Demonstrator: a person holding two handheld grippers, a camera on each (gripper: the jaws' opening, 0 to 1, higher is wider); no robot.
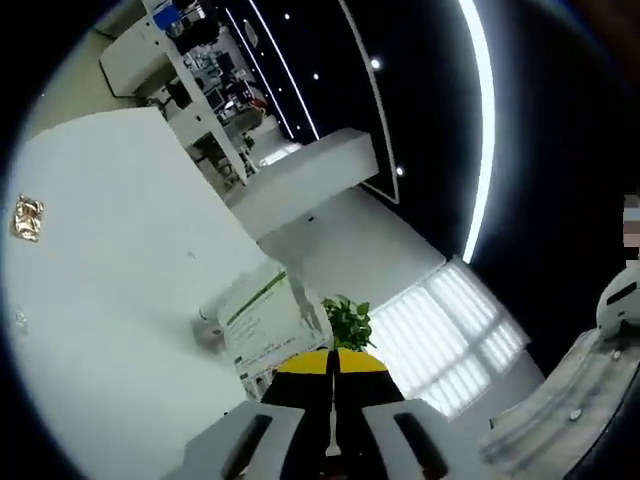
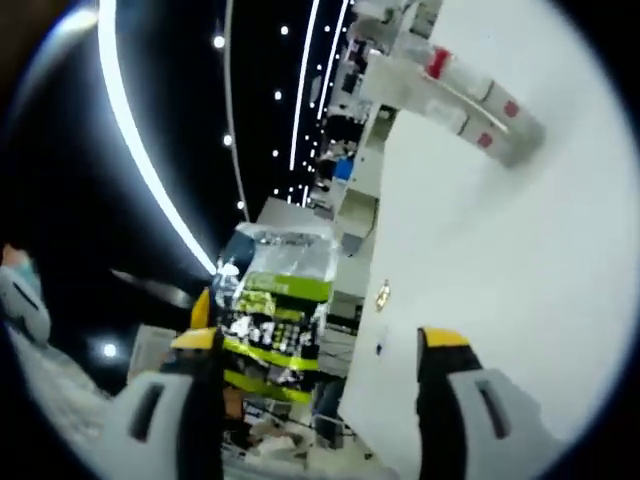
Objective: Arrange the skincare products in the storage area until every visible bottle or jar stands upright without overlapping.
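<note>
Left hand-held gripper (image 1: 331, 375) closed beside white box (image 1: 268, 320), right hand-held gripper (image 2: 320, 345) apart

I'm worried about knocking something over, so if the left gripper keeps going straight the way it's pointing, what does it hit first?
Most likely the white carton with green stripe and print, lying just beyond the shut left gripper on the white table. A small green leafy plant sits beside it. Depth is hard to judge in this fisheye view.

Looks like an open-plan office or showroom: dark ceiling with LED strip lights (image 2: 140, 150) and spotlights (image 1: 375, 64), white table (image 1: 110, 250), white counter (image 1: 300, 175), cluttered shelving (image 1: 205, 90), bright slatted window (image 1: 450, 330), potted plant (image 1: 347, 322).
</note>
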